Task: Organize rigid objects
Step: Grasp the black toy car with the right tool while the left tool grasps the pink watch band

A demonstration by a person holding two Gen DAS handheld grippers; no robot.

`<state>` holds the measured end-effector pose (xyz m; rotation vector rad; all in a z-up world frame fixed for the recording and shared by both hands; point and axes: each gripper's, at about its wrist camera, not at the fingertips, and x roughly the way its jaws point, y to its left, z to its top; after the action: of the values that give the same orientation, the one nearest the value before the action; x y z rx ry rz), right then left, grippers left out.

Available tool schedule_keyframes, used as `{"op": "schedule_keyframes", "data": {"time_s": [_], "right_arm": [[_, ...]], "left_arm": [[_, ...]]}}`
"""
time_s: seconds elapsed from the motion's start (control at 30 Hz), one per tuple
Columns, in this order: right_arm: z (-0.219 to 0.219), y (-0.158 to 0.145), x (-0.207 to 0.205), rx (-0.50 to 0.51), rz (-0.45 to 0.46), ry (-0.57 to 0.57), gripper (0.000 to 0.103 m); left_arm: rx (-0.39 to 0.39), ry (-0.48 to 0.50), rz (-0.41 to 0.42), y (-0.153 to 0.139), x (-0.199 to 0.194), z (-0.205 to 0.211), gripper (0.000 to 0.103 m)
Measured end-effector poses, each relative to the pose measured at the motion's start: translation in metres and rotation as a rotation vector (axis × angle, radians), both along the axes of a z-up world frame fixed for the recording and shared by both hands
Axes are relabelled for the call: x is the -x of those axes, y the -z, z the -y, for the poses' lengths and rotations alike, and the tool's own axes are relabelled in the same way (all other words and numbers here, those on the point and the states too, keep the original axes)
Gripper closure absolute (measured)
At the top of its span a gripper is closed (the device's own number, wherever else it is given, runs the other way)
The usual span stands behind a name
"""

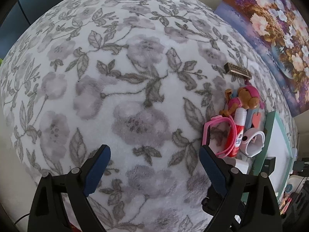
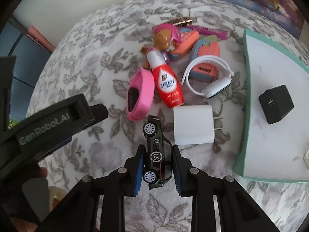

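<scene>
The black toy car (image 2: 157,152) sits clamped between the blue pads of the right claw (image 2: 157,166), turned on its side so both wheels face the left pad, its nose pointing away from the camera. It hangs just above the floral-covered surface (image 2: 108,73). Just beyond the car's nose and to its right lies a white plug adapter (image 2: 192,124), prongs pointing right. Further from the car lies a red bottle with a white cap (image 2: 167,81), with a pink band (image 2: 140,94) touching its left side. Right of the bottle, a white strap (image 2: 207,77) loops around a coral and grey block (image 2: 204,61). Behind the bottle, a brown and pink toy figure (image 2: 164,36) lies in the pile. Well to the car's right stands a teal-rimmed tray (image 2: 245,104) holding a black charger cube (image 2: 276,104). The left claw (image 1: 154,166) hovers over bare cloth, its jaws wide apart and holding nothing.
</scene>
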<state>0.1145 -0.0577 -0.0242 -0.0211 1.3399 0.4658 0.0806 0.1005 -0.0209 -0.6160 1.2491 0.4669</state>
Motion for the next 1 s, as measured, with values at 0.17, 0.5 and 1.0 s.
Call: {"op": "schedule_keyframes", "data": {"time_s": [0.17, 0.5, 1.0], "right_arm": [[0.017, -0.021, -0.003, -0.067, 0.033, 0.046, 0.074], [0.075, -0.037, -0.021, 0.057, 0.146, 0.217, 0.074], [0.123, -0.03, -0.031, 0.059, 0.101, 0.339, 0.074]], "left_arm": [[0.01, -0.005, 0.027, -0.005, 0.0, 0.0, 0.01], [0.151, 0.007, 0.101, 0.004, -0.01, 0.012, 0.01], [0.191, 0.095, 0.213, 0.006, -0.039, 0.041, 0.034]]}}
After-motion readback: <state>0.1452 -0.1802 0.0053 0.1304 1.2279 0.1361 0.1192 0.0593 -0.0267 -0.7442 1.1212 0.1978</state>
